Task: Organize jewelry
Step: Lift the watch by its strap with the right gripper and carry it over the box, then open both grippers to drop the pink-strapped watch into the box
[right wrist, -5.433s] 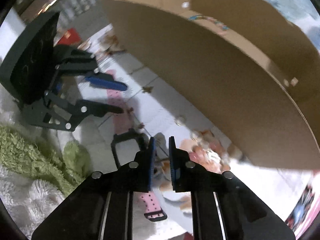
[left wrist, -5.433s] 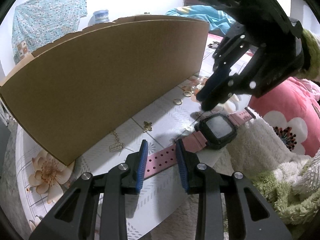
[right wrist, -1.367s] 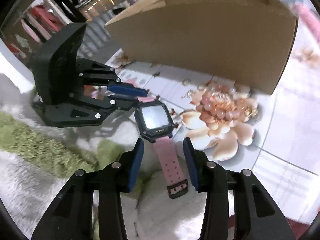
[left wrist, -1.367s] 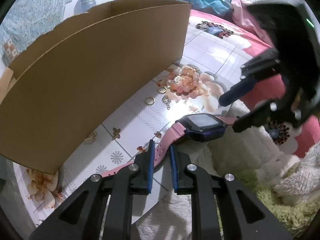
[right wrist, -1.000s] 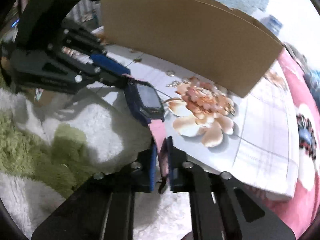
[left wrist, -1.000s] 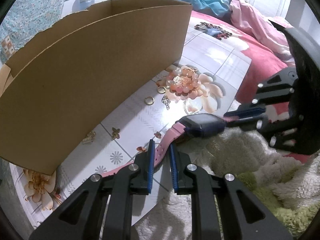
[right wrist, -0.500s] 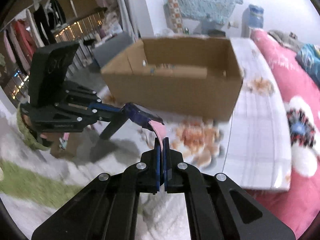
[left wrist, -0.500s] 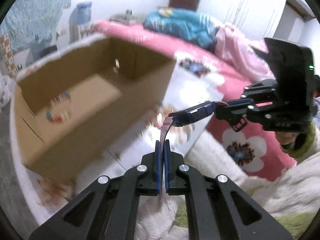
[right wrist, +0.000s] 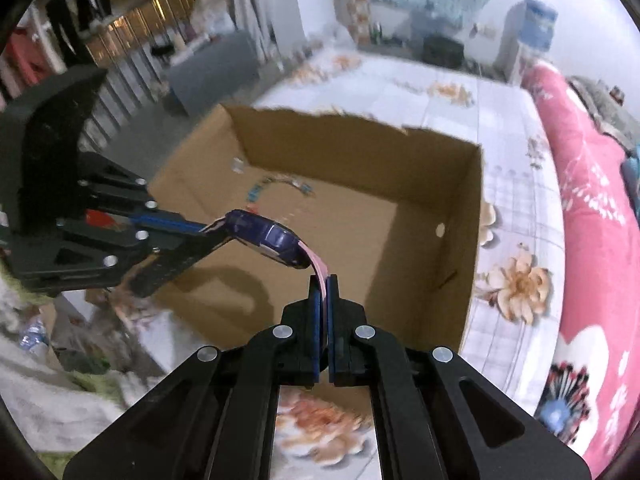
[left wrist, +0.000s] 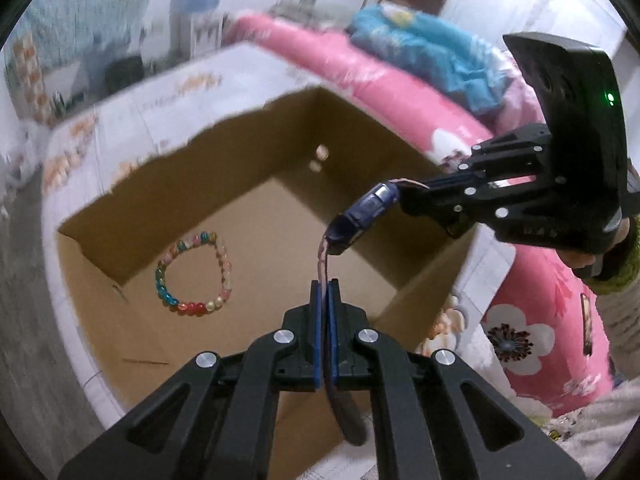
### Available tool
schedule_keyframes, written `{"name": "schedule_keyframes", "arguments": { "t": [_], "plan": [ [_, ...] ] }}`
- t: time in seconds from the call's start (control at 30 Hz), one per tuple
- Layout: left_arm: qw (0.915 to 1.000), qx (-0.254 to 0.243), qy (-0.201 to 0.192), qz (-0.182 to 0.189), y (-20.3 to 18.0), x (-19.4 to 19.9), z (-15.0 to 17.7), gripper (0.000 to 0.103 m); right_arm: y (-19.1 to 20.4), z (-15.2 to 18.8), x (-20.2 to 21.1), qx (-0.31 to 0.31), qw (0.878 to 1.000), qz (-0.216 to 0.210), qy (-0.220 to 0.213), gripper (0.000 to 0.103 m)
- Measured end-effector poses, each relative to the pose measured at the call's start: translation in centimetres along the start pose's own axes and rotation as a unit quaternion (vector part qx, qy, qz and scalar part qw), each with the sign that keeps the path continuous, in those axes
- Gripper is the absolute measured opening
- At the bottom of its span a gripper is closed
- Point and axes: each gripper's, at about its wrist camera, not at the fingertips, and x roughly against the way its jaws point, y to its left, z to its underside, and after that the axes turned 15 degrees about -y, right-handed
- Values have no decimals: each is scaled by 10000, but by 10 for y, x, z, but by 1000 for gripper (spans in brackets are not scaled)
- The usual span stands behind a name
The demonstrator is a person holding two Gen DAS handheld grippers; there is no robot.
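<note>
A watch [left wrist: 362, 213] with a dark blue case and pink straps hangs in the air between my two grippers, above an open cardboard box [left wrist: 200, 152]. My left gripper [left wrist: 324, 292] is shut on one pink strap. My right gripper [right wrist: 323, 286] is shut on the other strap; it also shows in the left wrist view [left wrist: 404, 196]. The watch [right wrist: 266, 238] and box [right wrist: 478, 216] show in the right wrist view too. A multicoloured bead bracelet [left wrist: 192, 272] lies on the box floor.
The box stands on a white floral tablecloth [right wrist: 516, 240]. A pink flowered bedspread [left wrist: 532, 344] lies to the right. A peach flower print [right wrist: 516, 284] shows on the cloth beside the box. A fluffy white and green blanket [right wrist: 48, 392] lies near me.
Both grippers closed on the watch straps, lifted the watch off the cloth and carried it up and over the open box. The view is now steeper into the box.
</note>
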Motion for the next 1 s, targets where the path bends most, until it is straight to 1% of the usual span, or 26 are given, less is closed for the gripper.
{"name": "schedule_keyframes", "arguments": {
  "t": [0.07, 0.1, 0.17, 0.27, 0.37, 0.4, 0.47, 0.5, 0.53, 0.57, 0.6, 0.63, 0.7, 0.77, 0.8, 0.83, 0.93, 1.0],
  "plan": [
    [9994, 189, 278, 1, 12, -16, -4, 3, -6, -3, -20, 34, 9997, -7, 234, 1],
    [9989, 265, 379, 13, 16, -22, -5, 3, -6, 1, -25, -1, 9997, 47, 246, 1],
    [9972, 403, 625, 62, 24, -37, -5, 3, -11, -1, -39, 9, 9990, 47, 437, 1],
    [9934, 658, 923, 148, 33, -57, -4, 3, -16, -7, -57, 98, 9978, 113, 649, 1],
    [9903, 799, 1131, 112, 39, -76, -7, 3, -26, -14, -75, 205, 9960, 231, 835, 2],
    [9884, 869, 1239, 90, 41, -83, -7, 3, -27, -17, -79, 241, 9957, 201, 875, 1],
    [9851, 951, 1431, -25, 43, -93, -6, 3, -24, -24, -86, 487, 9942, 346, 891, 4],
    [9844, 950, 1481, -41, 45, -99, -7, 6, -22, -27, -85, 538, 9939, 382, 879, 8],
    [9841, 936, 1506, -77, 47, -102, -8, 9, -22, -31, -88, 570, 9937, 430, 859, 11],
    [9840, 937, 1505, -179, 49, -105, -9, 17, -22, -33, -89, 580, 9938, 448, 831, 12],
    [9840, 965, 1483, -222, 52, -106, -10, 23, -23, -36, -91, 564, 9943, 460, 776, 14],
    [9836, 1025, 1469, -190, 54, -106, -10, 24, -23, -38, -91, 536, 9948, 441, 740, 15],
    [9814, 1225, 1476, -125, 59, -105, -10, 25, -25, -40, -89, 487, 9958, 452, 634, 17],
    [9824, 1226, 1398, -195, 61, -101, -11, 25, -28, -45, -85, 374, 9972, 430, 480, 21],
    [9835, 1202, 1334, -210, 62, -98, -12, 25, -31, -48, -80, 333, 9976, 469, 386, 28],
    [9845, 1181, 1281, -218, 61, -95, -13, 25, -32, -53, -77, 279, 9980, 499, 286, 30],
    [9873, 1134, 1081, -245, 61, -84, -13, 25, -42, -56, -56, -14, 9988, 477, -135, 30],
    [9879, 1116, 1049, -224, 61, -80, -12, 25, -49, -56, -37, -227, 9973, 475, -503, 32]
  ]
}}
